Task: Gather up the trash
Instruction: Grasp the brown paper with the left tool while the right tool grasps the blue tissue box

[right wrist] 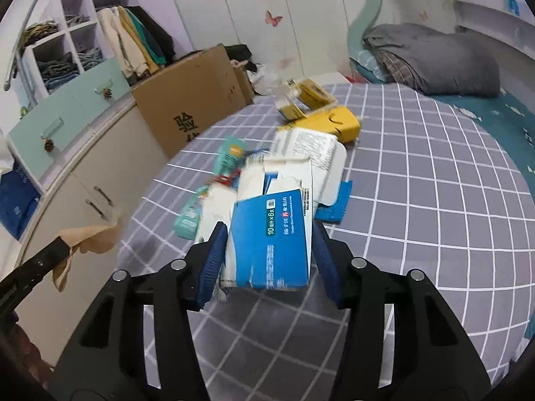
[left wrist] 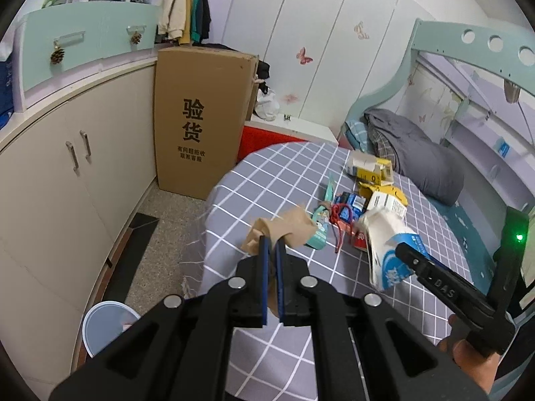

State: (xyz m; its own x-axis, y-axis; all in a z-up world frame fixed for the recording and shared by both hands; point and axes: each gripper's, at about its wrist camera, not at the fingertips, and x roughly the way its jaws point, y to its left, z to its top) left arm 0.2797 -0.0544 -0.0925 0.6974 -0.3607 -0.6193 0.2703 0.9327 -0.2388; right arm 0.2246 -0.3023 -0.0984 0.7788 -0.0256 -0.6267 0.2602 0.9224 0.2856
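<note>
A checked bedspread [left wrist: 267, 180] covers the bed, trash scattered at its middle. At nine o'clock, the left gripper [left wrist: 272, 244] pinches crumpled brown paper [left wrist: 284, 229]. At three o'clock, the right gripper [right wrist: 267, 234] clamps a blue-and-white carton [right wrist: 271, 244], its print blurred.

Home bedroom, small and lived-in. Bed [left wrist: 418, 220] with grey checked sheet [right wrist: 418, 173] fills the view from centre to 3 o'clock; folded grey quilt [left wrist: 421, 153] at its head at 2 o'clock, against a mint-green curved headboard [left wrist: 394, 80]. White wardrobe doors [left wrist: 301, 16] with pink butterfly stickers [left wrist: 303, 56] at 12. Jackets hanging [left wrist: 184, 3] at 11, open shelves of folded clothes [right wrist: 60, 63] at 10. Cream cabinets with metal handles [left wrist: 78, 150] run along 9, mint drawers [left wrist: 83, 43] above with pinecone pulls [left wrist: 57, 55]. Tall cardboard box [left wrist: 200, 117] stands on the speckled floor [left wrist: 160, 234]. Pale blue bin [left wrist: 107, 324] at 7.
</note>
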